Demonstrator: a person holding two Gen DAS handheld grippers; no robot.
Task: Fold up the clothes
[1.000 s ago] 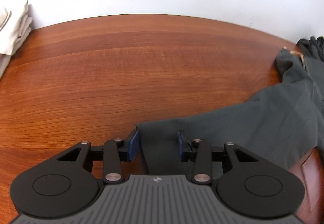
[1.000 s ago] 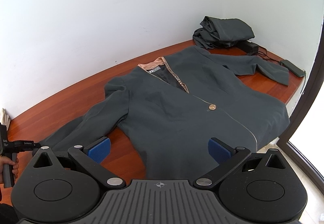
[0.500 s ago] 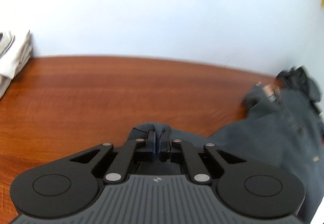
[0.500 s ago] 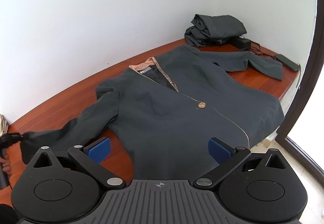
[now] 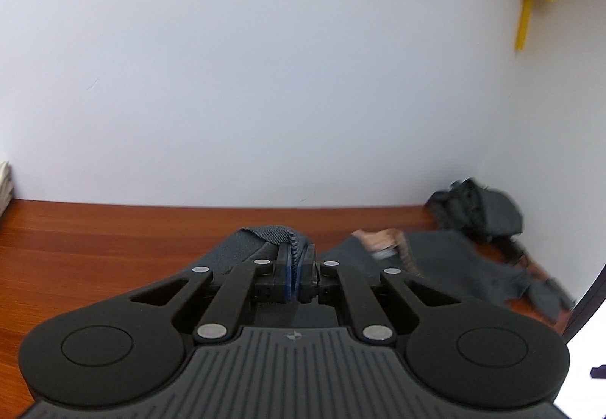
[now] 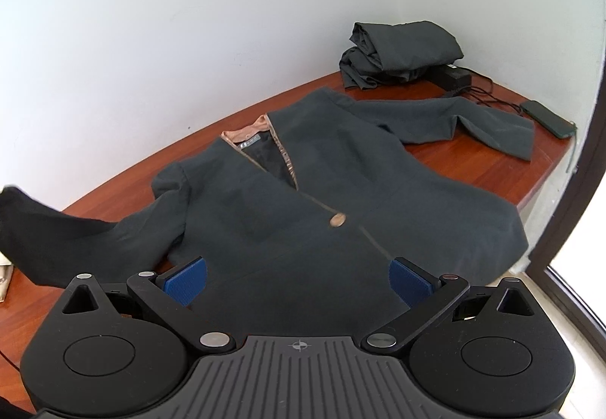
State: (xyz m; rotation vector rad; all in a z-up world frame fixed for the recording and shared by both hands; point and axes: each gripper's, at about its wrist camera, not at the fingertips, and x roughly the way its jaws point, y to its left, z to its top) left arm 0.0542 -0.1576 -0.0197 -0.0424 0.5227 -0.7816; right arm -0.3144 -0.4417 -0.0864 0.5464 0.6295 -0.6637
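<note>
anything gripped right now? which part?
The left gripper is shut on the jacket, pinching the cuff end of one sleeve and holding it above the table. The right gripper is open and holds nothing.

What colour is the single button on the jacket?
The button is light brown, clearest in the right wrist view.

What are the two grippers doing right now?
Left gripper: closed, holding the sleeve.
Right gripper: open, holding nothing, above the jacket.
</note>
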